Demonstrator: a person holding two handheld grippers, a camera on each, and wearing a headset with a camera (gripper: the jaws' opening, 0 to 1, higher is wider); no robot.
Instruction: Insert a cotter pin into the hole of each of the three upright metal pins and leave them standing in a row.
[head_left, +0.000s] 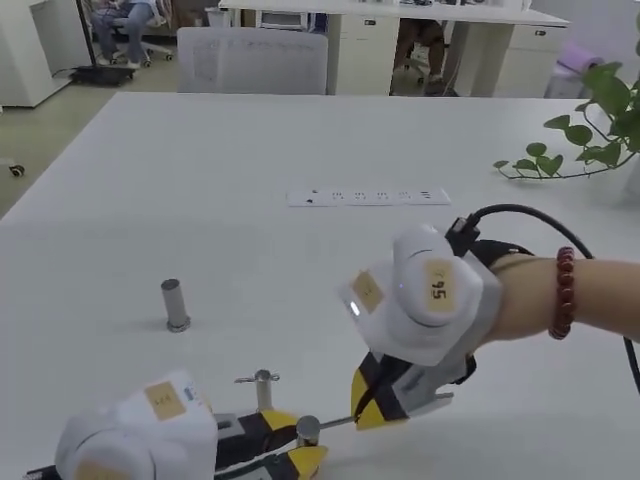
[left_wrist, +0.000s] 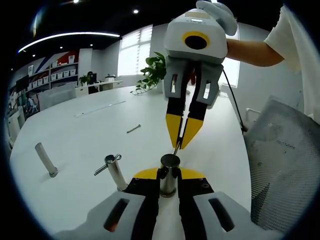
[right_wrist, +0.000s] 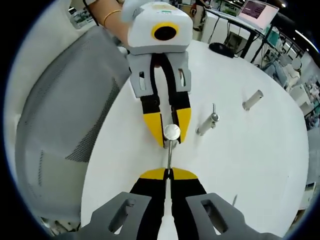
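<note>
My left gripper (head_left: 300, 445) is shut on an upright metal pin (head_left: 308, 430) near the table's front edge; its jaws clamp the pin (left_wrist: 170, 175) from both sides. My right gripper (head_left: 368, 410) is shut on a thin cotter pin (right_wrist: 169, 155), whose tip touches the side of that held pin (right_wrist: 172, 132) near its top. Just left stands a second pin (head_left: 263, 385) with a cotter pin through its head. A third, bare pin (head_left: 176, 305) stands further left and back. The right gripper (left_wrist: 182, 132) hangs over the held pin in the left gripper view.
A loose cotter pin (left_wrist: 133, 129) lies on the white table beyond the pins. A white power strip (head_left: 368, 196) sits mid-table, and a plant (head_left: 590, 130) at the right edge. A grey chair (head_left: 252, 60) stands at the far side.
</note>
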